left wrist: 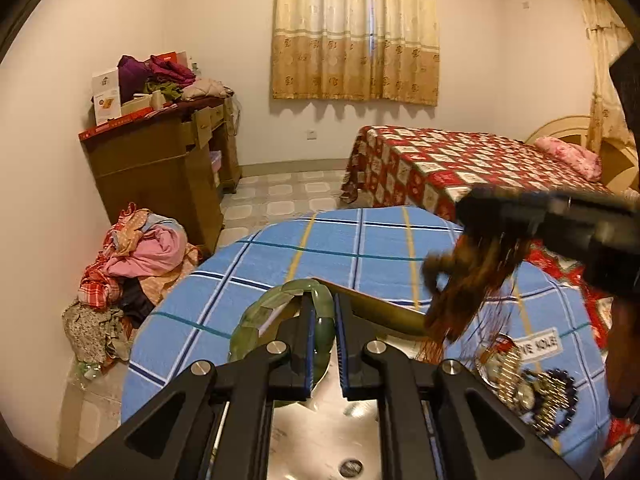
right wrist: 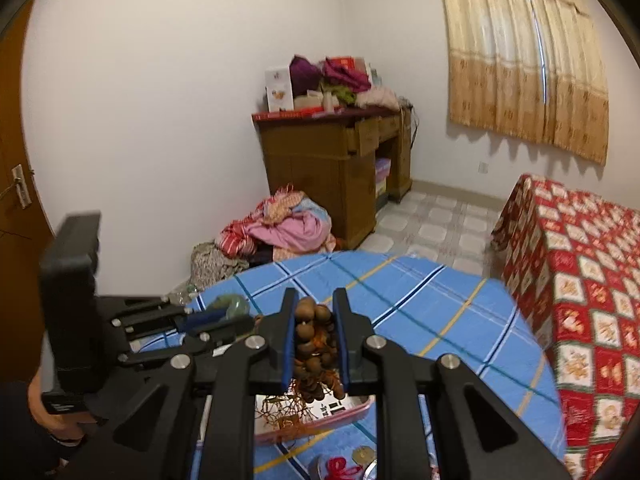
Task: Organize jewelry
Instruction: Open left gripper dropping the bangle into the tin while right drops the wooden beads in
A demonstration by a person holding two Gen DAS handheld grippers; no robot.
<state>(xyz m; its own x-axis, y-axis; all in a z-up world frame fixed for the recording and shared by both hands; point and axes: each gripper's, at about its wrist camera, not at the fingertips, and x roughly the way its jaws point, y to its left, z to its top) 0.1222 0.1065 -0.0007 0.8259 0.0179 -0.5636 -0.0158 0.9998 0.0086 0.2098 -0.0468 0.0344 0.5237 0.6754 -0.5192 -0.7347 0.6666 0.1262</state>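
My left gripper (left wrist: 323,320) is shut on a green jade bracelet (left wrist: 260,316), held above a shiny metal tray (left wrist: 320,420) on the blue checked tablecloth (left wrist: 360,248). My right gripper (right wrist: 314,316) is shut on a brown wooden bead string (right wrist: 314,344) with orange tassels, held above a pink-rimmed tray (right wrist: 320,420). In the left wrist view the right gripper (left wrist: 520,216) shows blurred at the right with the beads (left wrist: 460,284) hanging under it. The left gripper (right wrist: 208,316) shows at the left of the right wrist view.
More jewelry (left wrist: 532,392) lies on the cloth at the right. A red knot ornament (right wrist: 340,466) lies near the front. A bed with a red quilt (right wrist: 580,280), a wooden desk (right wrist: 332,160) and a pile of clothes (right wrist: 280,228) stand around the table.
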